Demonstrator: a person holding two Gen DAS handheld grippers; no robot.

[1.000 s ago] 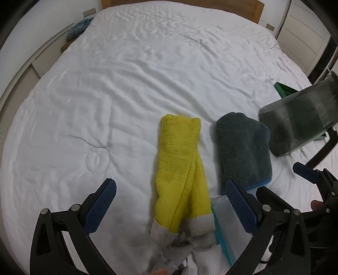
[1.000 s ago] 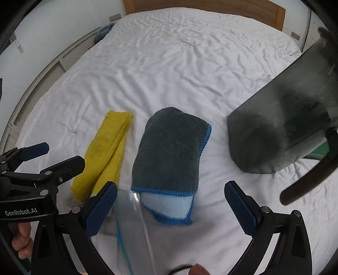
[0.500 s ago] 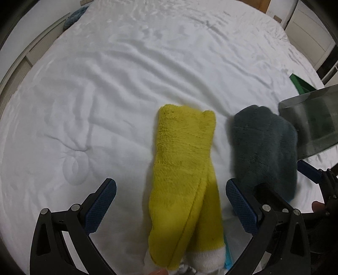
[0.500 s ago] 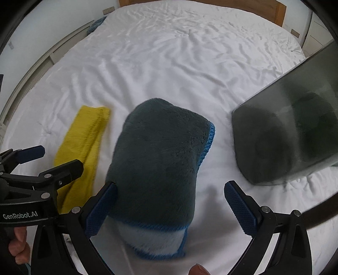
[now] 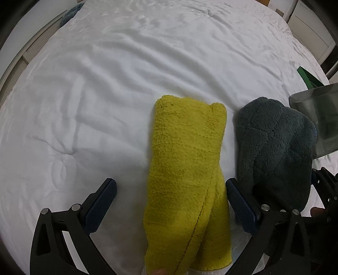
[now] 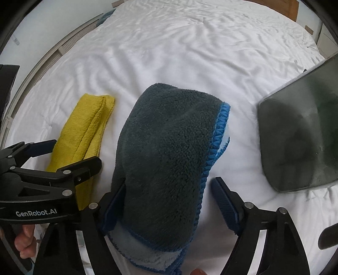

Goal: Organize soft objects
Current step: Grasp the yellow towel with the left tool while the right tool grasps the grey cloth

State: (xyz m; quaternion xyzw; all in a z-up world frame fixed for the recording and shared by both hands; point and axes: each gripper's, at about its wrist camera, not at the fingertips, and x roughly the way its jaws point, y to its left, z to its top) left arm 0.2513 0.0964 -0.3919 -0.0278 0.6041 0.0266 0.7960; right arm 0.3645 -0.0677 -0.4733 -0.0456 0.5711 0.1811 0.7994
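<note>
Side by side near the bed's (image 5: 131,69) front edge: yellow towel (image 5: 188,179) between wide-apart left gripper (image 5: 169,203); right gripper (image 6: 166,203) closing around grey towel (image 6: 169,160), likely for lifting.

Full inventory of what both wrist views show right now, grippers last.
yellow towel: 1, yellow, folded on bed, between left gripper's fingers
grey towel: 1, dark grey with blue trim, folded on bed, right of the yellow one
bin: 1, smoky translucent, right of grey towel
bed cover: 1, white, wrinkled
headboard: 1, wood, far end
left gripper: 1, black, blue pads, open
right gripper: 1, black, closing around grey towel
</note>
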